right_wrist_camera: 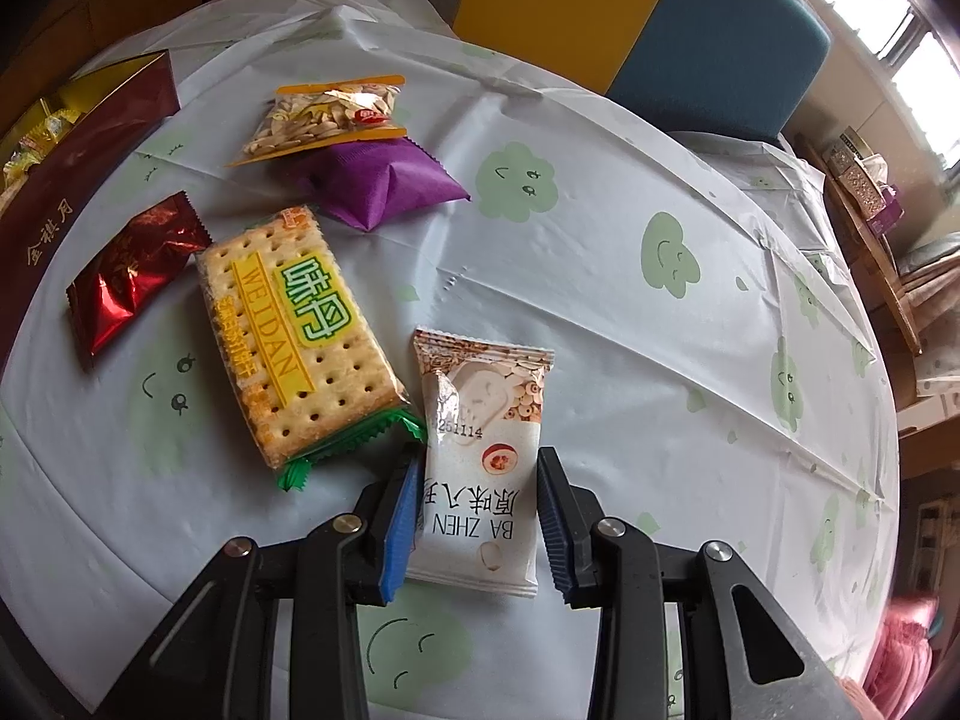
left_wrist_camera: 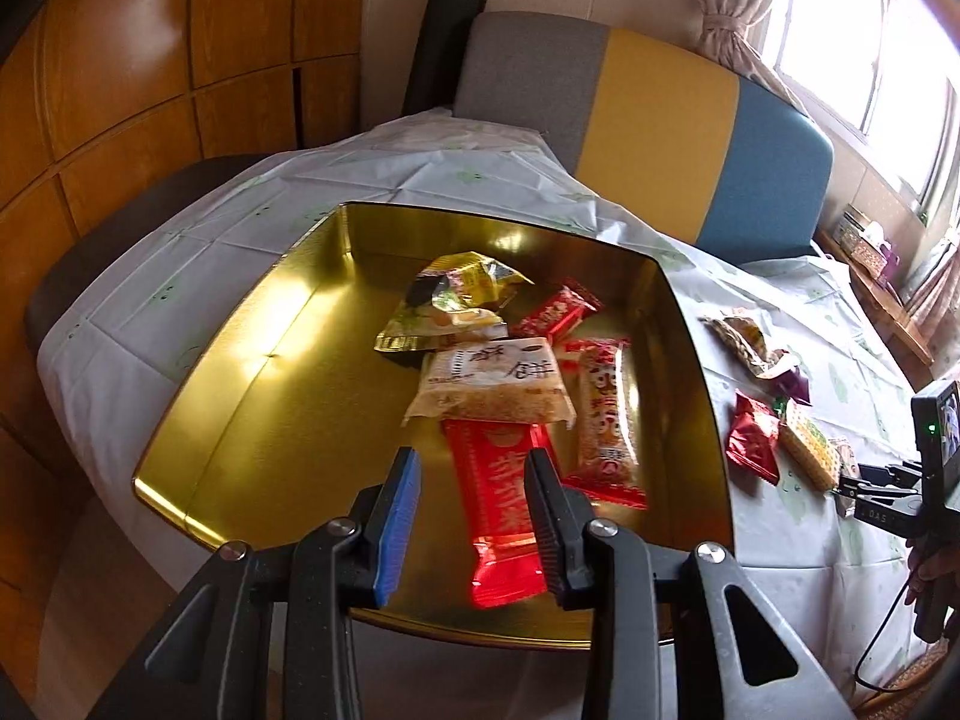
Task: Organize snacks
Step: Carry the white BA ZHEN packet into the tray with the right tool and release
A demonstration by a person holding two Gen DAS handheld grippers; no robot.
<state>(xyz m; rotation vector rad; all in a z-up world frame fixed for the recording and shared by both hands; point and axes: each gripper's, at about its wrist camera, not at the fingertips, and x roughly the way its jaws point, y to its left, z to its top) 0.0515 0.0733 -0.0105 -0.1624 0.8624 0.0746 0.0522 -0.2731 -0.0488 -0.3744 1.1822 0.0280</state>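
A gold tin [left_wrist_camera: 240, 420] holds several snack packets, among them a long red packet [left_wrist_camera: 498, 498] and a beige cake packet [left_wrist_camera: 492, 384]. My left gripper [left_wrist_camera: 474, 456] hangs over the tin's near end, open. The red packet lies flat below it, clear of the blue pad. In the right wrist view a white packet [right_wrist_camera: 480, 420] lies on the tablecloth, and my right gripper [right_wrist_camera: 480, 453] is shut on its lower half, a pad against each long edge. Left of it lie a cracker pack [right_wrist_camera: 288, 324], a red foil packet [right_wrist_camera: 132, 276], a purple packet [right_wrist_camera: 384, 180] and a seed packet [right_wrist_camera: 324, 114].
The tin's dark red outer wall [right_wrist_camera: 78, 180] stands at the left of the loose snacks. A grey, yellow and blue seat back [left_wrist_camera: 660, 120] rises behind the round table. Wooden cabinets [left_wrist_camera: 120, 90] are on the left. A hand [left_wrist_camera: 930, 576] shows at the right edge.
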